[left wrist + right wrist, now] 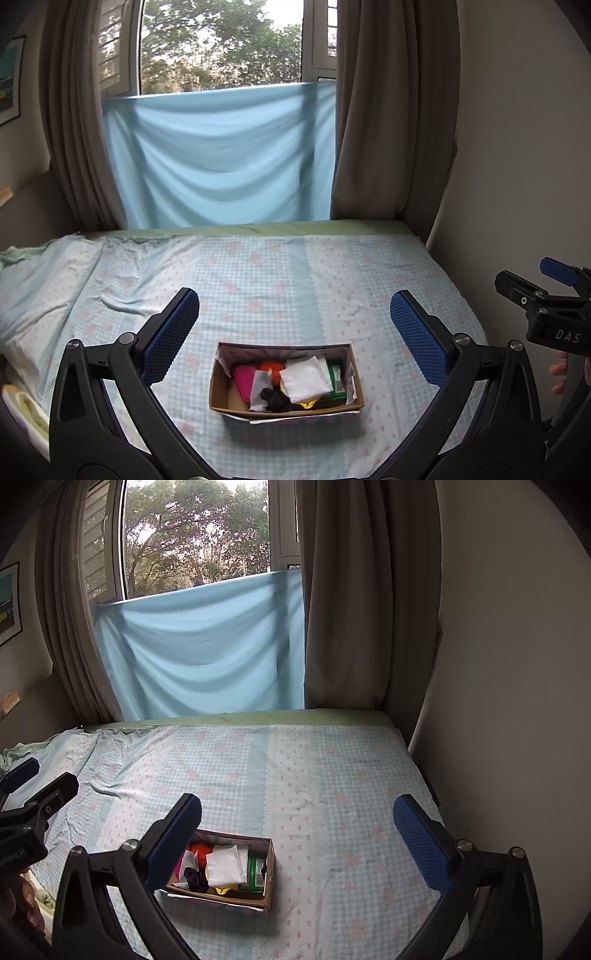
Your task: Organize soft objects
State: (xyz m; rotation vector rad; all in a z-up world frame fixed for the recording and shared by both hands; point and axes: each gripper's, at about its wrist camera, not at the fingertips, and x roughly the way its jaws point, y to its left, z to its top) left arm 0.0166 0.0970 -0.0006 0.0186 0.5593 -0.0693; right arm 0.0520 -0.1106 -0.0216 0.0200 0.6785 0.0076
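The cardboard box (286,380) sits low on the checked bedsheet (258,280), and all the soft things in view lie inside it: a white waffle-textured cloth (306,378) folded flat on top, a pink piece (243,378) toward the box's left wall, a crumpled black fabric (275,398) at its near edge, something orange (271,365) behind, a green packet (338,380) by its right wall; that gathering would suit a finished sort or a box awaiting emptying alike. The left gripper (295,328) hangs above the box, its 2 blue dimpled pads (171,332) spread wide and holding nothing; the right gripper (297,834) hovers to the box's right, likewise spread and empty; the box walls look thin and creased.
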